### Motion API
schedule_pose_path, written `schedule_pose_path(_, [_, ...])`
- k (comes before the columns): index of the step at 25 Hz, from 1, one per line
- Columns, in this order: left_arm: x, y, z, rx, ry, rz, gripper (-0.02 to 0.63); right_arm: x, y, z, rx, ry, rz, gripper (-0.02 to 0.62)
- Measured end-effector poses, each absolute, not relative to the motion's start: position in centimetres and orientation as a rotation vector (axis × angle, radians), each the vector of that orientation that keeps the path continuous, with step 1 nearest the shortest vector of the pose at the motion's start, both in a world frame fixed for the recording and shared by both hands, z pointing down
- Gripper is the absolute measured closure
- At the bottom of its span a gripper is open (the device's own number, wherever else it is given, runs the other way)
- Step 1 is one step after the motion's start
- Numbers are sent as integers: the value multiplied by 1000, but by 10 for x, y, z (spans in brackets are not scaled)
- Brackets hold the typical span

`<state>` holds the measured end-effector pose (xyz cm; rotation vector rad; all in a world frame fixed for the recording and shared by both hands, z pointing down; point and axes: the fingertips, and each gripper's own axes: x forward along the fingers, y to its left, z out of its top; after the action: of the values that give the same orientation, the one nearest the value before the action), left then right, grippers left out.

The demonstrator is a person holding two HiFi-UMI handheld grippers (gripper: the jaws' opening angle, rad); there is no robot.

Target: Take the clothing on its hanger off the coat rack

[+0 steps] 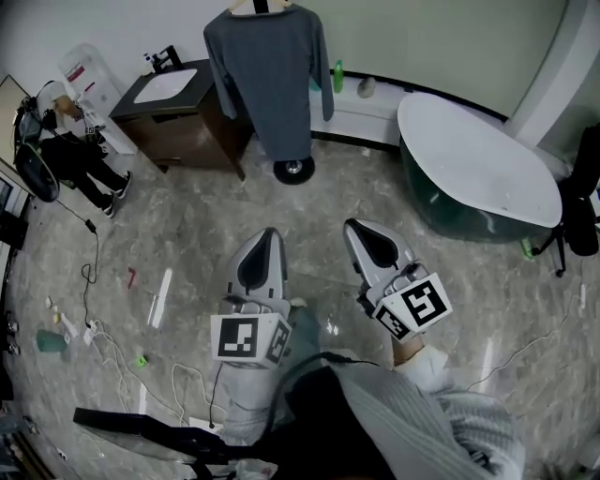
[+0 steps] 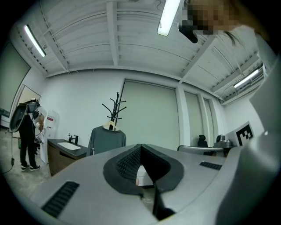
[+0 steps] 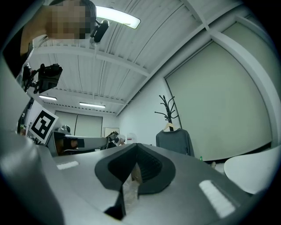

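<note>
A dark grey sweater hangs on a pale wooden hanger on a black coat rack whose round base stands on the floor ahead. The same sweater shows under the coat rack in the left gripper view, and the sweater shows far off in the right gripper view. My left gripper and right gripper are held low, side by side, well short of the rack. Both are shut with nothing between the jaws.
A dark wood vanity with a white sink stands left of the rack. A white bathtub sits to the right, a black chair beyond it. A person stands at far left. Cables and small items litter the marble floor.
</note>
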<state>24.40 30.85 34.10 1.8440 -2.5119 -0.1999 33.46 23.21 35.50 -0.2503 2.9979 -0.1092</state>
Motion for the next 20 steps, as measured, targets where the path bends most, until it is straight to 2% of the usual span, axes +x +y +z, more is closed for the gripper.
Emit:
schedule_pose_path(9, [68, 212, 313, 1964, -2489, -144, 603, 157, 139, 330, -322, 2959, -57, 592])
schedule_pose_path(20, [-90, 90, 363, 1900, -2440, -138, 603, 13, 4, 379, -393, 3028, -127, 592])
